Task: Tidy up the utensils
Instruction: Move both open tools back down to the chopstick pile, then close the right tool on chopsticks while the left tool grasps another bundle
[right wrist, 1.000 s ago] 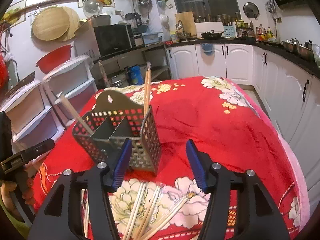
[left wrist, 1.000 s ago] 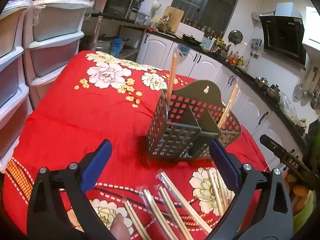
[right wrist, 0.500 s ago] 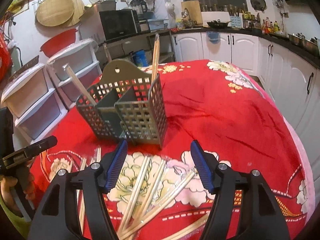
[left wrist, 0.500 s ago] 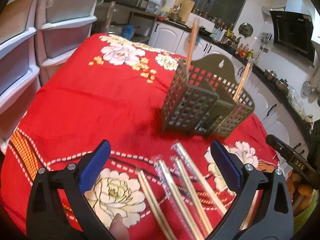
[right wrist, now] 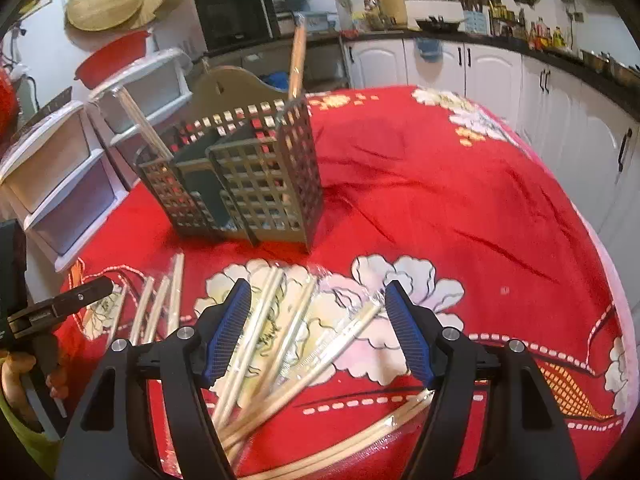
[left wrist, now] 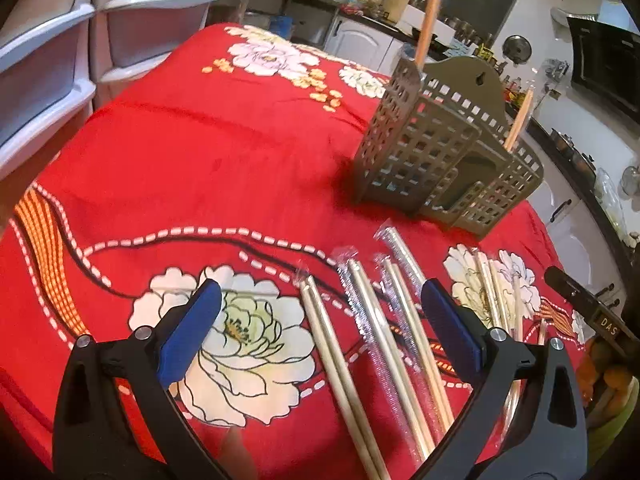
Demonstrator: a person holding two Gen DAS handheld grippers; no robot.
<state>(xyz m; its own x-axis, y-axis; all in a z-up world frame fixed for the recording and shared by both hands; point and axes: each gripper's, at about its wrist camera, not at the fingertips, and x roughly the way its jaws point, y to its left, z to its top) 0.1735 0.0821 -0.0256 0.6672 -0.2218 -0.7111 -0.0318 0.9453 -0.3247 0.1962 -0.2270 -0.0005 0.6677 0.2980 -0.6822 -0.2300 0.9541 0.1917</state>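
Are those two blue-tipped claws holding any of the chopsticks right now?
No. The left claw and the right claw are both open and empty, above the chopsticks lying on the red tablecloth.

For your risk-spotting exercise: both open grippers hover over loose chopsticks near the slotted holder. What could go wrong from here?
1. The wrapped chopsticks under the right gripper cross and overlap, so closing may catch several pairs.
2. The left gripper straddles several packets; the glossy wrap may slip.
3. The holder already has sticks leaning out; a nudge might tip it.
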